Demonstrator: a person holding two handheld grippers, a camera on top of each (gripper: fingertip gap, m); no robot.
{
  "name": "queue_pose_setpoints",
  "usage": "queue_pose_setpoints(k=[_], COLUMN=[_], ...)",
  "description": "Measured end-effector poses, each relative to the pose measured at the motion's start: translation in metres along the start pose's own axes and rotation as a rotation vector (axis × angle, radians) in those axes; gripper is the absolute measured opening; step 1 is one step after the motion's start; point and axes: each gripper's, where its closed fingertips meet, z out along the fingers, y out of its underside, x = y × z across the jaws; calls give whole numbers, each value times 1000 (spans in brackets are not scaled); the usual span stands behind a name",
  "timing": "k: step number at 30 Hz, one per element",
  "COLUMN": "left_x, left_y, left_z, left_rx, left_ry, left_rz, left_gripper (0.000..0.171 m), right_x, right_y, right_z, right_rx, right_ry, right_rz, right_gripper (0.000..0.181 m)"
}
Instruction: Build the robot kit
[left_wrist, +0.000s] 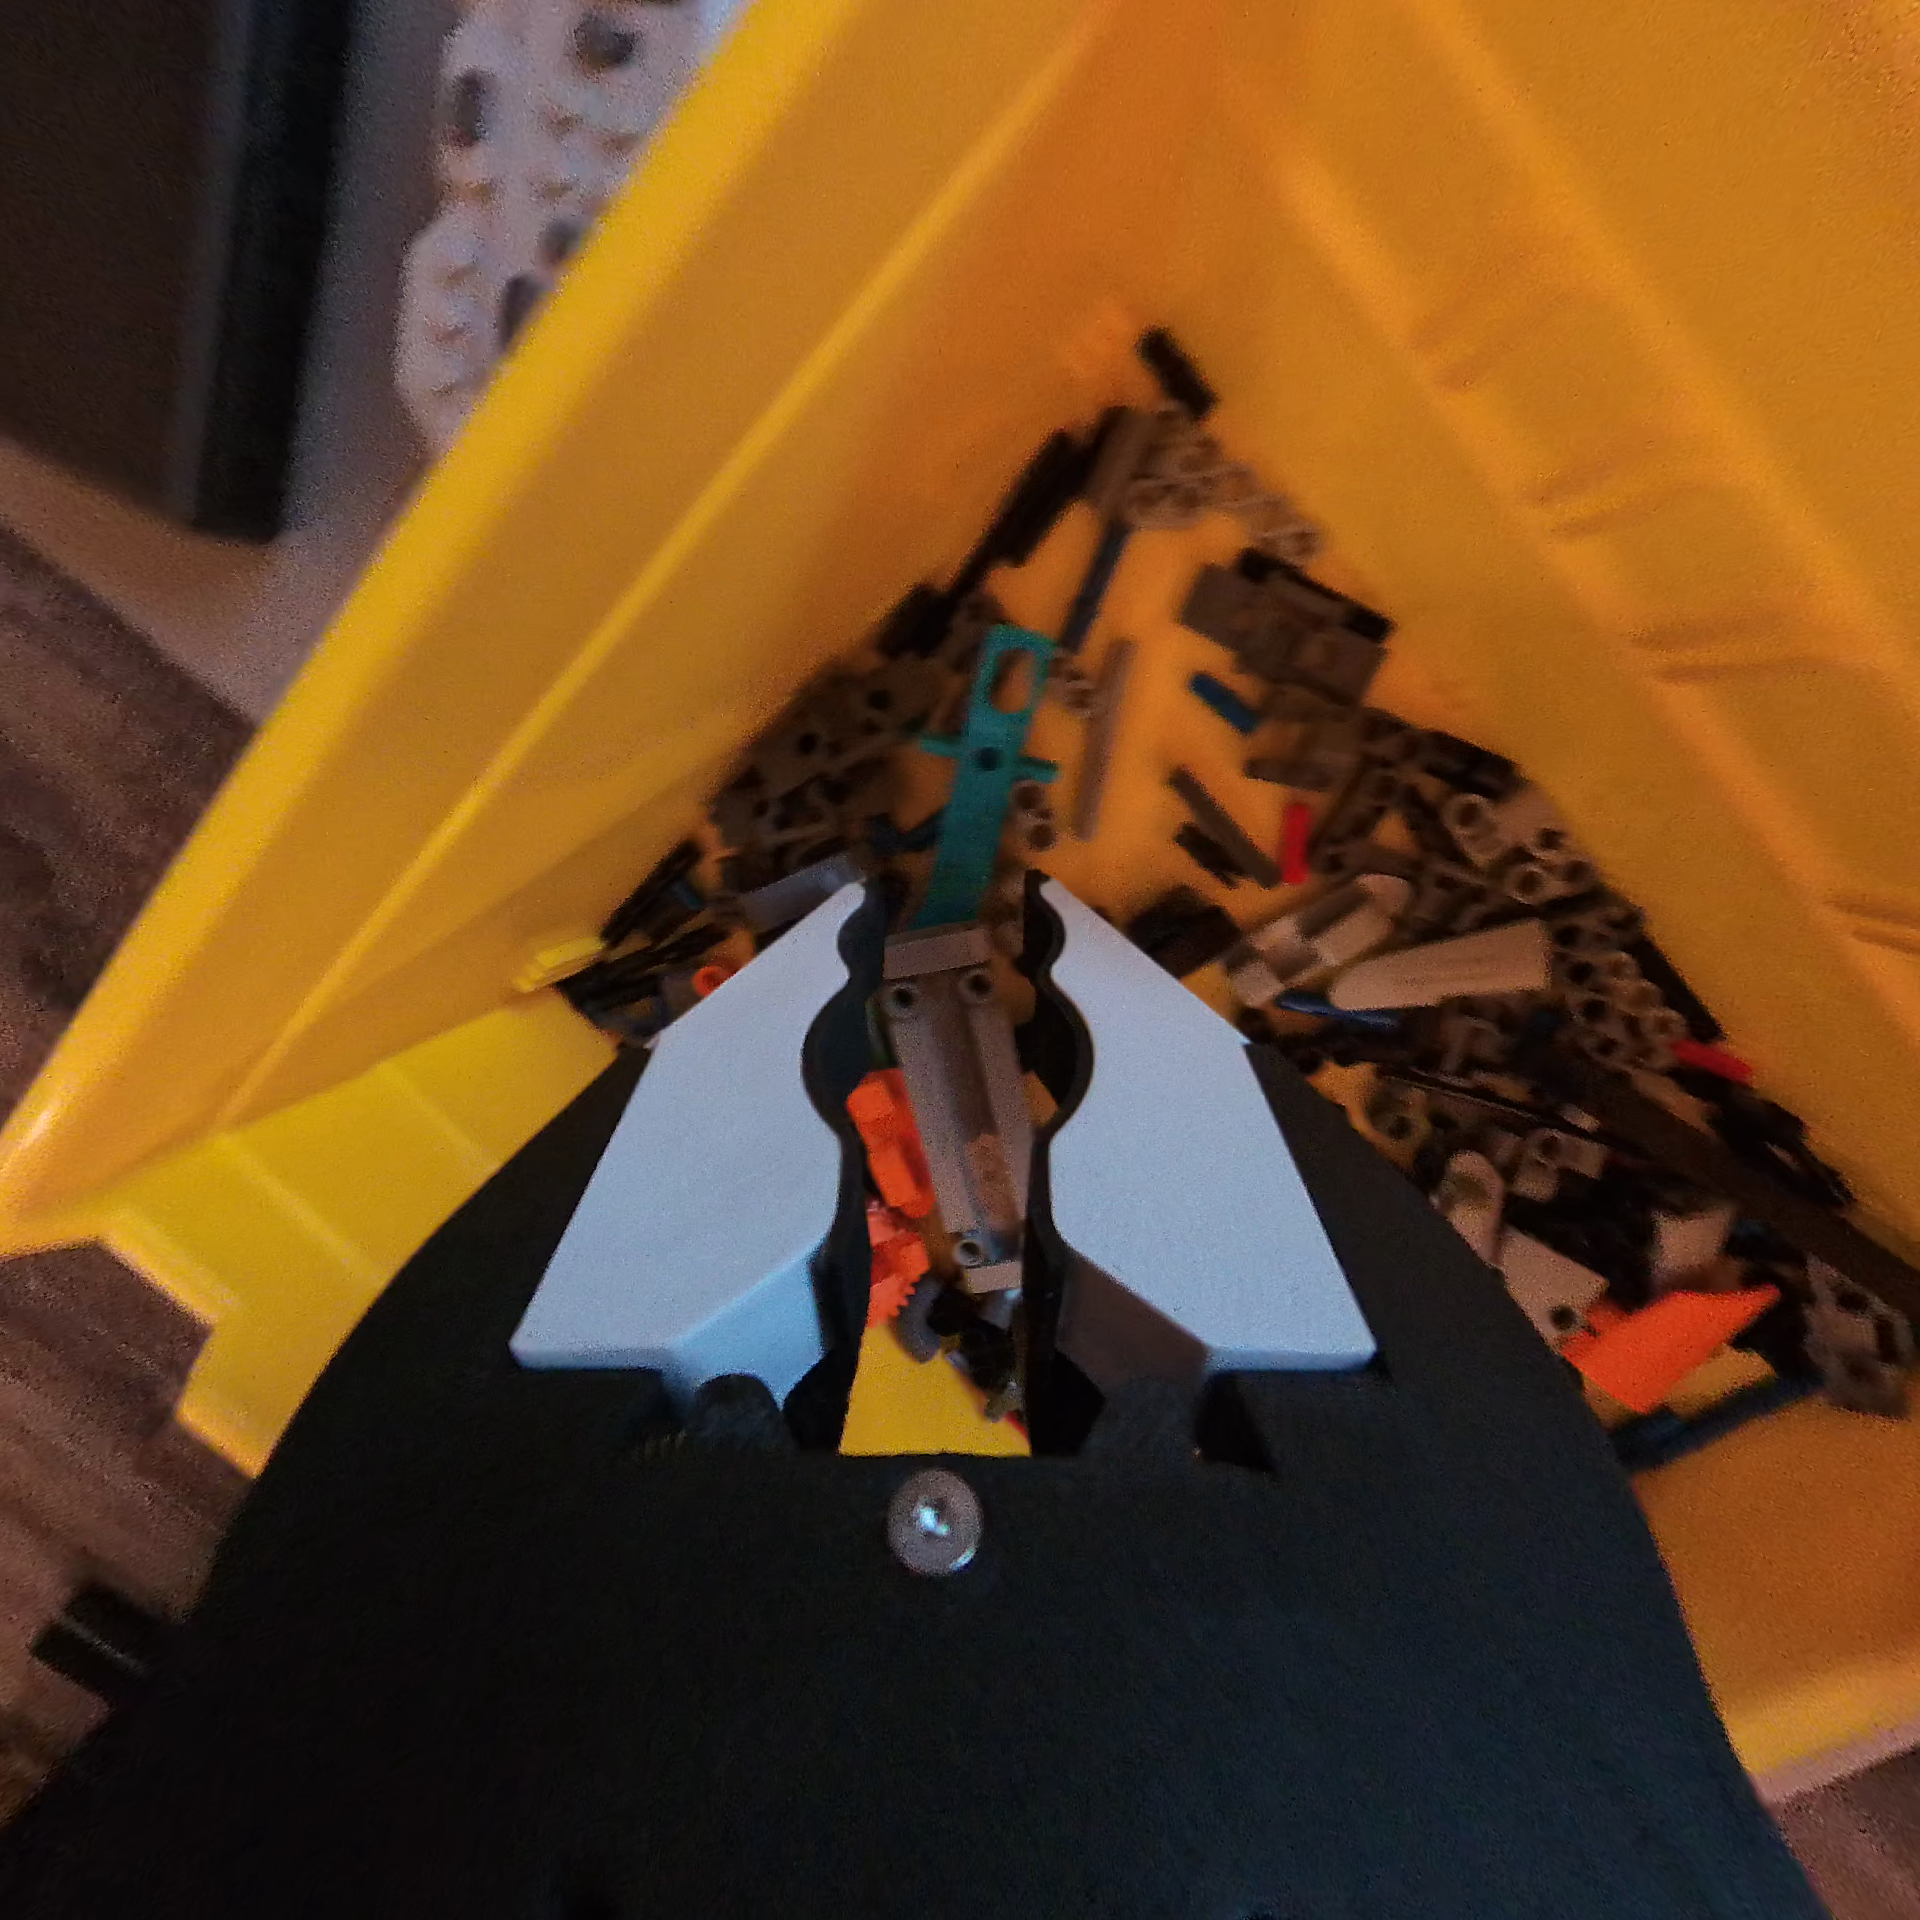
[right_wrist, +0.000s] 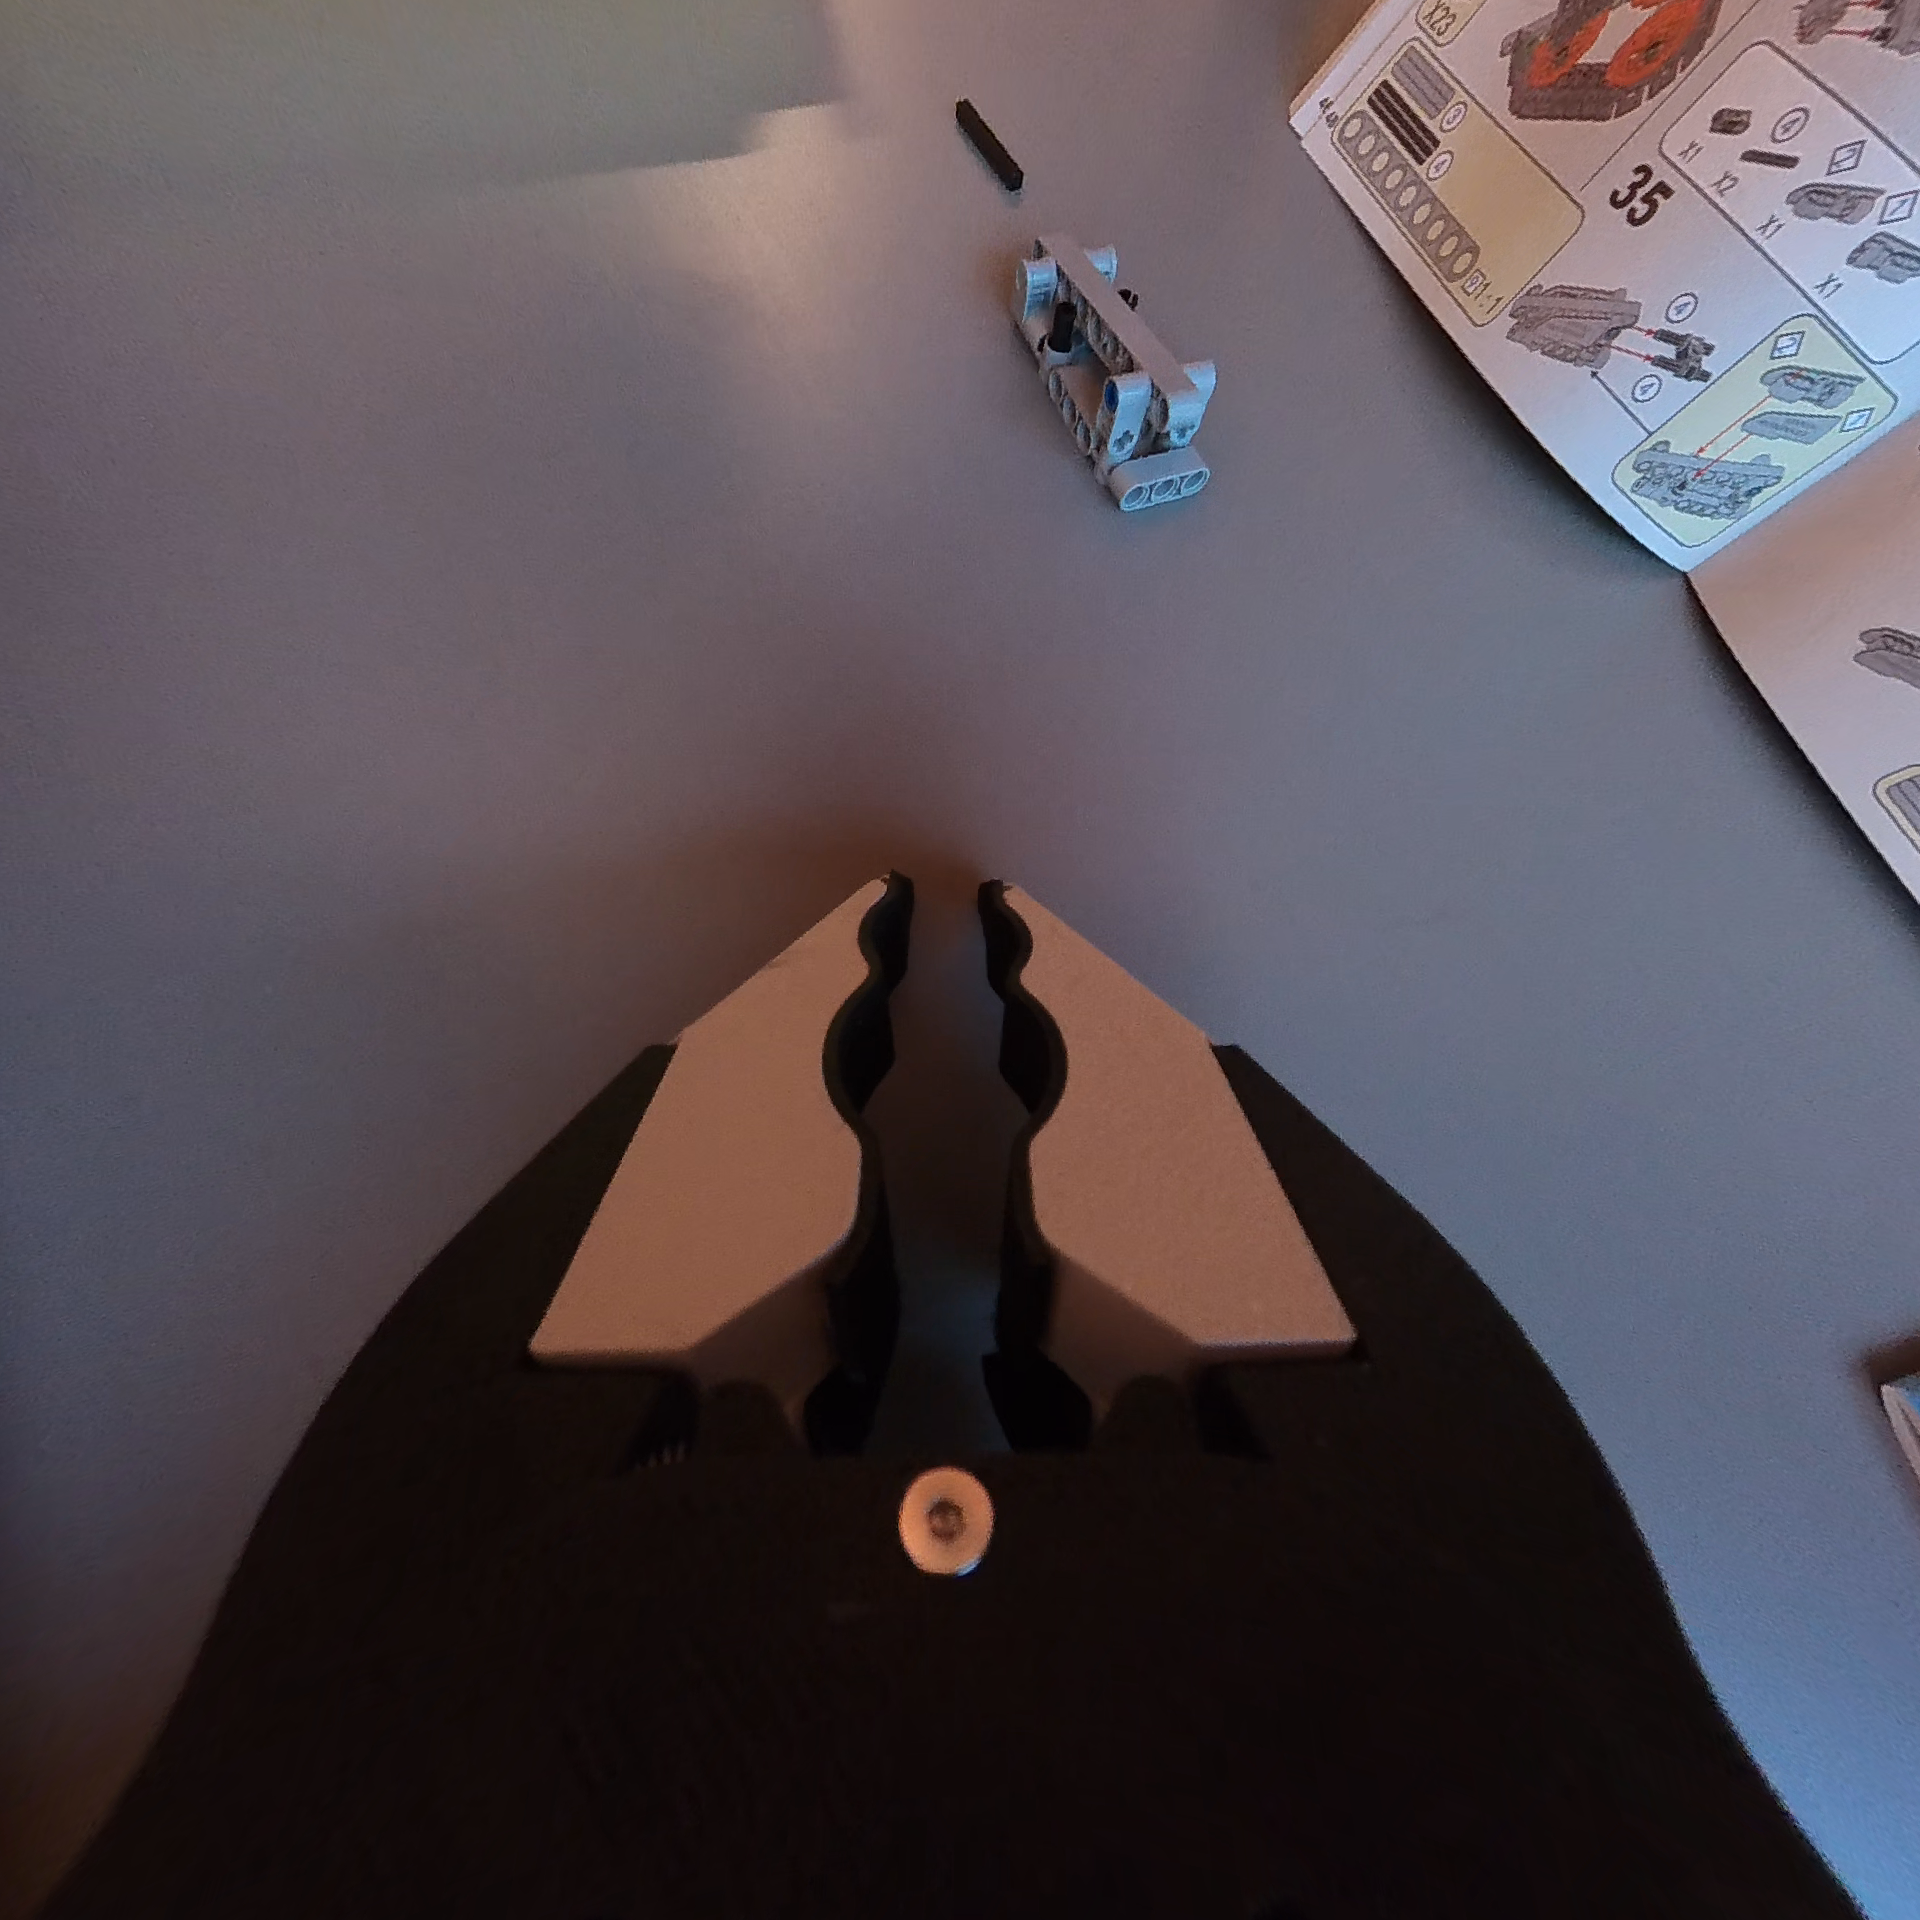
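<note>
My left gripper (left_wrist: 951, 894) reaches into a yellow plastic bin (left_wrist: 727, 520). Its jaws are closed on a long grey building-toy part (left_wrist: 961, 1101) with pin holes, and orange pieces (left_wrist: 888, 1153) sit against that part's left side. A teal flat tool-like piece (left_wrist: 982, 790) lies just past the fingertips among a heap of black, grey and orange parts (left_wrist: 1403, 935). My right gripper (right_wrist: 945, 888) hovers over a grey table (right_wrist: 416, 520), its jaws a little apart with nothing between them. A small light-grey beam assembly (right_wrist: 1112, 364) lies ahead and to the right of it.
A short black bar (right_wrist: 989, 145) lies beyond the assembly. An open instruction booklet (right_wrist: 1662, 312) covers the table's right side. An orange wedge piece (left_wrist: 1662, 1340) lies in the bin at the right. Carpeted floor (left_wrist: 94, 831) shows left of the bin. The left gripper's tips are roughly 45 centimeters from the right gripper's.
</note>
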Motion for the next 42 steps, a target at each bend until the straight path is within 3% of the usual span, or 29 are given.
queue_pose_setpoints(k=[5,11,14,18,19,23,27,33,36,42], left_x=[-13,8,10,8,8,18,28,13,3,15], left_y=[-9,-50,-55,-48,-49,-47,-33,-42,-47,-50], left_z=[3,-1,10,31,31,30,22,1,4,22], left_rx=[88,236,202,101,102,115,84,188,177,99], left_ry=[-15,-25,-53,-8,8,79,155,127,51,103], left_rz=[-69,136,224,208,193,179,186,138,197,275], left_gripper=[31,28,28,17,14,35,15,11,10,14], right_x=[0,0,0,0,0,0,0,1,0,1], right_y=[0,0,0,0,0,0,0,0,0,0], right_z=[0,0,0,0,0,0,0,0,1,0], right_rx=[0,0,0,0,0,0,0,-1,-1,0], right_ry=[0,1,3,6,5,2,1,-16,-13,-2], right_rz=[0,-1,-2,-2,-1,3,5,25,22,8], right_gripper=[15,15,15,15,15,15,15,15,15,15])
